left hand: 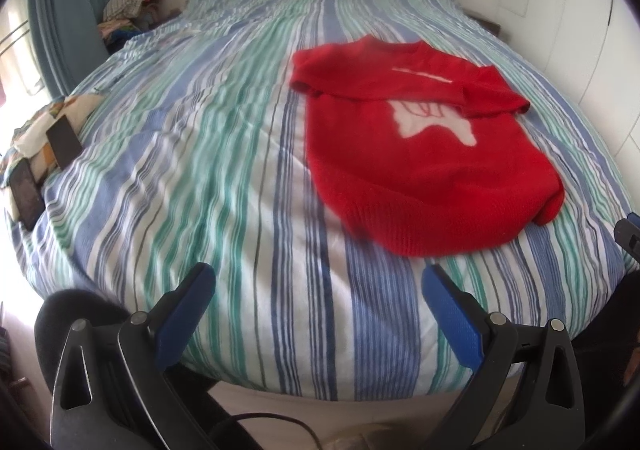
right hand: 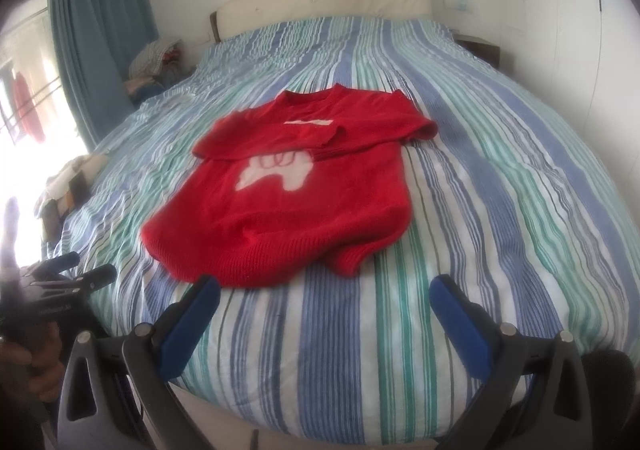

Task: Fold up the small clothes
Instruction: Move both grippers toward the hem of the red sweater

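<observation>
Both grippers, left gripper [left hand: 318,288] and right gripper [right hand: 326,300], hover released, holding nothing, at the bed's [right hand: 500,209] near edge. Just beyond lies a red sweater [right hand: 288,205], sleeves folded across. A one-layer pinch would likely drag it crooked.

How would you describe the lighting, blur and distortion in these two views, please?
Left wrist view: fisheye bulges the striped bed into a dome; the red sweater is slightly smeared, and the left edge is washed out by daylight. Right wrist view: the window is blown out white, the sweater is soft, and the left tool is dim at the edge.
</observation>
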A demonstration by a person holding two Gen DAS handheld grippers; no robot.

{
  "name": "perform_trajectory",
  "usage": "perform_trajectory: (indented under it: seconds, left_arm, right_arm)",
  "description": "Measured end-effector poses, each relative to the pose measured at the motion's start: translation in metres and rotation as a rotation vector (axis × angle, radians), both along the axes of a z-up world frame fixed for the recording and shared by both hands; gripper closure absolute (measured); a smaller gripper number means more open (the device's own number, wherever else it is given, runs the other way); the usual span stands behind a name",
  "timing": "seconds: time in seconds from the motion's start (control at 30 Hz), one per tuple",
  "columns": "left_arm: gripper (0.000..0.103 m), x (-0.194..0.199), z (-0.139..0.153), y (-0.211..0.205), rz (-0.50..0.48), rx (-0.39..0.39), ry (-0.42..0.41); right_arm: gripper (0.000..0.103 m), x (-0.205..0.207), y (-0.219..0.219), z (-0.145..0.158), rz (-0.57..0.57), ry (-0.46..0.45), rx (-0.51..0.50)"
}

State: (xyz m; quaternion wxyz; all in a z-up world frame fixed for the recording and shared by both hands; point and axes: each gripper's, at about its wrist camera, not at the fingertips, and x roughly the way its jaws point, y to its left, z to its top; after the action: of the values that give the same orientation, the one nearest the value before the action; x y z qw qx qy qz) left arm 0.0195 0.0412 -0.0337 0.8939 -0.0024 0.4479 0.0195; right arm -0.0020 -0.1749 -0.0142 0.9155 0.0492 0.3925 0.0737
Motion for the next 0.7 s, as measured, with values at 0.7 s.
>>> perform_trajectory:
  seconds: [0.7]
  left_arm:
    - [0.0,0.002,-0.018,0.025,0.063,-0.039,0.054]
  right_arm:
    - [0.0,0.001,-0.01,-0.007,-0.045,0.012,0.009]
